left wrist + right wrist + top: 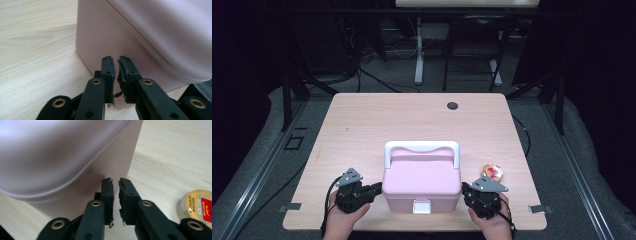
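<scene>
Pink box (422,182) sits at the near middle of the tabletop (362,130), its long axis running left to right, its white latch (421,206) facing the person and its white handle (422,150) lying toward the far side. One round tin (492,172) lies just right of it. Left tongs (377,189) and right tongs (465,189) flank the box; both are almost together, a narrow gap between, holding nothing. One dark grommet (452,105) sits far back.

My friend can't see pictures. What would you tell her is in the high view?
A closed pink box with a white handle sits near the front edge of a wooden table. A left gripper and a right gripper flank it, jaws nearly shut. A small round tin lies right of the box.
</scene>
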`<control>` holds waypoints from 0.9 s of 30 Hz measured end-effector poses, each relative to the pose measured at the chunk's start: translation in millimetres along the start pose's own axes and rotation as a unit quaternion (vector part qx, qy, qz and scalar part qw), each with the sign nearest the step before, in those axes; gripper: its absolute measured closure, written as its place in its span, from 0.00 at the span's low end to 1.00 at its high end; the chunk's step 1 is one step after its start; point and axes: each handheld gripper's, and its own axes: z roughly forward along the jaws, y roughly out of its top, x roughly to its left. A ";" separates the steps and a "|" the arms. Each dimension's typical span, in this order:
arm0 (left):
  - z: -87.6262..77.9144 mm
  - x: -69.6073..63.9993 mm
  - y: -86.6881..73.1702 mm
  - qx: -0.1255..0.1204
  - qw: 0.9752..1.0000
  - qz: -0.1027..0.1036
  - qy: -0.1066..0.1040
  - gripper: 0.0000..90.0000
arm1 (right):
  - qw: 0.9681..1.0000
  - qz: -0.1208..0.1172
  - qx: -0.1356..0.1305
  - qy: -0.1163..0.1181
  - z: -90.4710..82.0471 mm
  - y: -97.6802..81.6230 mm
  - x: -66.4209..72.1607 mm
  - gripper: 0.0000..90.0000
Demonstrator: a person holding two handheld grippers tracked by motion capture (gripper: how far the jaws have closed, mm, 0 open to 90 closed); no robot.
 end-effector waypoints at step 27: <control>-39.9 7.7 47.1 -0.020 0.999 0.028 -0.001 0.68 | 0.999 0.010 -0.010 0.037 -33.3 41.0 -26.9 0.72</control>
